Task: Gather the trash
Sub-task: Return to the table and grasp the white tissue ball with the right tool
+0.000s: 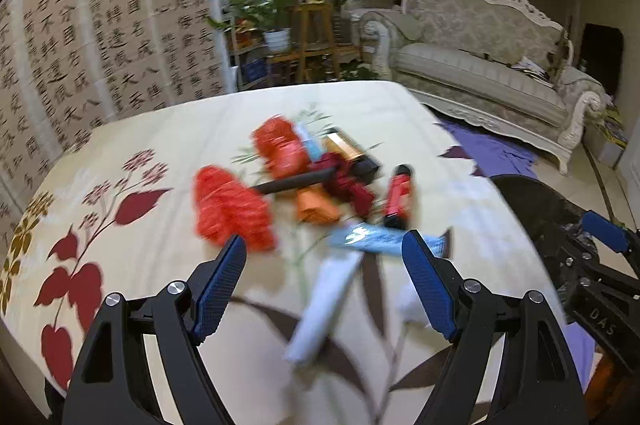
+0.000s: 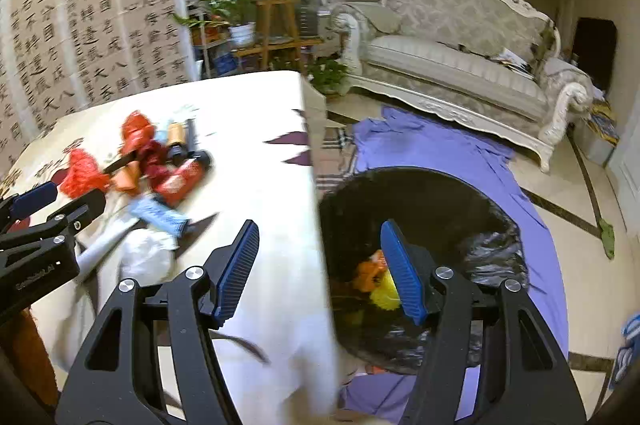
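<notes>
A heap of trash lies on the flowered tablecloth [image 1: 140, 257]: red mesh [image 1: 228, 209], an orange-red wrapper [image 1: 280, 145], a black stick [image 1: 296, 181], a red tube [image 1: 396, 197], a blue packet [image 1: 376, 239], a white tube [image 1: 324, 305] and crumpled white paper [image 1: 412, 301]. My left gripper [image 1: 324, 241] hovers open just short of the heap, holding nothing. My right gripper [image 2: 320, 229] is open and empty over the table's right edge. Beside that edge, on the floor, stands a bin lined with a black bag [image 2: 440, 209], with orange and yellow trash [image 2: 376, 277] inside.
A purple cloth [image 2: 460, 153] covers the floor around the bin. A pale carved sofa [image 2: 460, 65] stands behind it, with potted plants on a wooden stand [image 2: 276, 17] at the back. Calligraphy panels [image 1: 100, 45] line the left wall. The views are motion-blurred.
</notes>
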Demonstrator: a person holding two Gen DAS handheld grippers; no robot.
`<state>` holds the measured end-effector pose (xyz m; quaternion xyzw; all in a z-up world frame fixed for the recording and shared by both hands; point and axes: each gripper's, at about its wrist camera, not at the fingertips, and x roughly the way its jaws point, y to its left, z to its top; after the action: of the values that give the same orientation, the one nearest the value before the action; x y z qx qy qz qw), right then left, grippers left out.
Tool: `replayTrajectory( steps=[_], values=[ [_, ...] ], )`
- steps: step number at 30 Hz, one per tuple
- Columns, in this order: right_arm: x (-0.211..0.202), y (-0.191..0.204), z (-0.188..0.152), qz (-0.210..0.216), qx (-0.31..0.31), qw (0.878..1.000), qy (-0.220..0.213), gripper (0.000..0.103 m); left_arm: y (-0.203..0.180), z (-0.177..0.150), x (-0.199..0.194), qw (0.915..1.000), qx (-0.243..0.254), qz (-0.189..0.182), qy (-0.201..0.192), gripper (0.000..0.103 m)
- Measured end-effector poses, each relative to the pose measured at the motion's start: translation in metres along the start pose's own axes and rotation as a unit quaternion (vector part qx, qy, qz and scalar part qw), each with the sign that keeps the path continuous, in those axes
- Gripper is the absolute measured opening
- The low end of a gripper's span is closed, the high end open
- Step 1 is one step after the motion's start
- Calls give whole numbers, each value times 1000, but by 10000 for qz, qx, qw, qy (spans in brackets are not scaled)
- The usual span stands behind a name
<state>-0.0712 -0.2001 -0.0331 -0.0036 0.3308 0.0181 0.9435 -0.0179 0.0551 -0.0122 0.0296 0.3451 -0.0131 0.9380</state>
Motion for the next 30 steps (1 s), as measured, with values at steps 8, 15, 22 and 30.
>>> replayTrajectory(
  steps=[8,15,22,30],
  values=[
    [-2,39,0,309,-319,9990,32,62,46,-15,-4,9988,-340,333,94,78],
    [-1,71,2,621,-560,9965,34,65,67,-22,-2,9974,-515,490,132,78],
    [12,94,-4,699,-828,9940,166,71,77,-25,1,9967,-579,543,144,78],
    [24,97,-15,981,-836,9904,508,32,73,-28,3,9971,-570,461,193,78]
  ],
)
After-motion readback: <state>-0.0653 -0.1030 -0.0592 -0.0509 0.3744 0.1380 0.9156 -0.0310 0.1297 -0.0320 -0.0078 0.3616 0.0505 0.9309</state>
